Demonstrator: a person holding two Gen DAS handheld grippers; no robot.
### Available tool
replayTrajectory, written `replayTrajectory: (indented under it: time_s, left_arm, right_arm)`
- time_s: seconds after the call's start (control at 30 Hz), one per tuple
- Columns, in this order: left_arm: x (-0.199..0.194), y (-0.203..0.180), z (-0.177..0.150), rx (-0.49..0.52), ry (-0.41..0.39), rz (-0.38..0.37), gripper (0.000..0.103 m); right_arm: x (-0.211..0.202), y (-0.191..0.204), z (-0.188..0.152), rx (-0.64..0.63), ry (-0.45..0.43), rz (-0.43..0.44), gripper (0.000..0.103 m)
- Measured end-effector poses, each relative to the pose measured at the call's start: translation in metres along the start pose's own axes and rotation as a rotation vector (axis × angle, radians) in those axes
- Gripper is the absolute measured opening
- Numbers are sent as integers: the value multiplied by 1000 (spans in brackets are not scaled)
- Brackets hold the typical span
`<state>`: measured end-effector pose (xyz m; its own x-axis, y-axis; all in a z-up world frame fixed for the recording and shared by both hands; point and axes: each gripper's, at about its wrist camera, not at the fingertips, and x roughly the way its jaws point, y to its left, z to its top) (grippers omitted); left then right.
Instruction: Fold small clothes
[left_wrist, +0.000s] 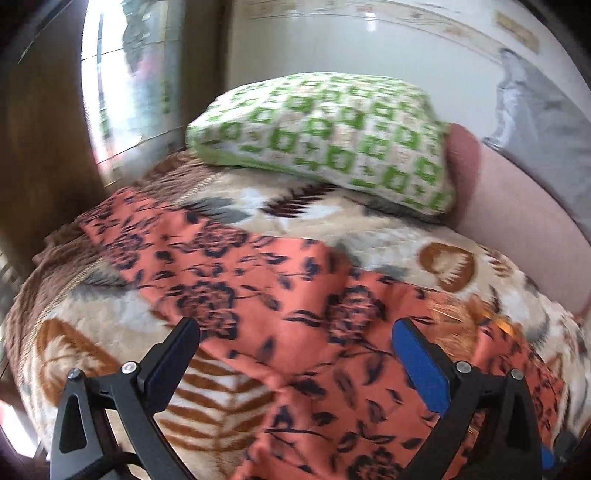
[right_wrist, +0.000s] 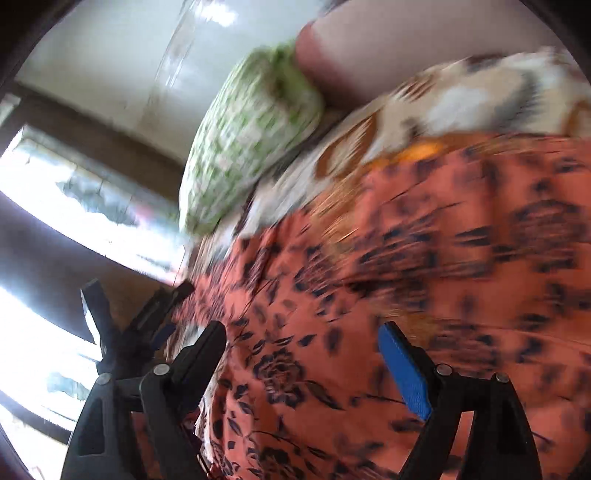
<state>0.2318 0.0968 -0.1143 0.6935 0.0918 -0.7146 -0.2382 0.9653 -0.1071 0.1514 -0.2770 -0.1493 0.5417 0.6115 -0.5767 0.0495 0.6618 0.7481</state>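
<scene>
Mid-fold: both claws, left gripper and right gripper, gaping wide, holding nothing, hovering over orange floral garment frame centre; next, probably regripping an edge.

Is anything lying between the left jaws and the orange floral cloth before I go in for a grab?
Nothing visible. The left gripper hangs open directly over the orange floral cloth, which lies spread on the blanket. The green pillow sits farther back, off the cloth.
</scene>
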Motion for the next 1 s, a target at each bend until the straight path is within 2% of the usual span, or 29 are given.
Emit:
replayTrajectory:
  time_s: [0.1,0.2,0.3,0.4,0.43,0.47,0.53,0.6,0.73,0.8,0.83,0.9,1.0]
  left_arm:
    - [-3,-27,-9,80,-8,-87,103]
    - [-3,-64,-24,217,-6,-145,103]
    - [0,-97,-43,324,19,-196,103]
    - [3,-122,-66,428,17,-218,103]
    - [2,-130,-75,466,2,-218,103]
    - [1,-137,-82,497,-10,-212,103]
    - [2,-150,-95,536,0,-189,103]
    - [5,-165,-97,561,12,-181,103]
    - [12,-201,-100,686,11,-64,103]
    - [19,-215,-101,747,49,-69,103]
    - [24,-221,-103,779,84,-64,102]
    - [29,-228,-107,810,140,-89,82]
    - [31,-233,-110,804,187,-144,77]
  right_arm:
    - [-26,-36,9,116,-84,-10,87]
    - [-44,-85,10,274,-146,53,87]
    - [-50,-115,13,350,-185,112,85]
    - [-42,-141,14,416,-163,79,78]
    - [-34,-145,14,440,-138,45,72]
    - [-31,-150,16,455,-107,5,62]
    - [-28,-145,26,429,-59,-58,54]
    - [-30,-136,33,373,-60,-118,54]
    - [-32,-114,40,229,-73,-242,54]
    - [-38,-108,43,180,-85,-287,54]
    - [-39,-107,44,167,-96,-288,54]
    - [-46,-106,46,171,-115,-266,54]
    - [-43,-110,47,190,-79,-242,54]
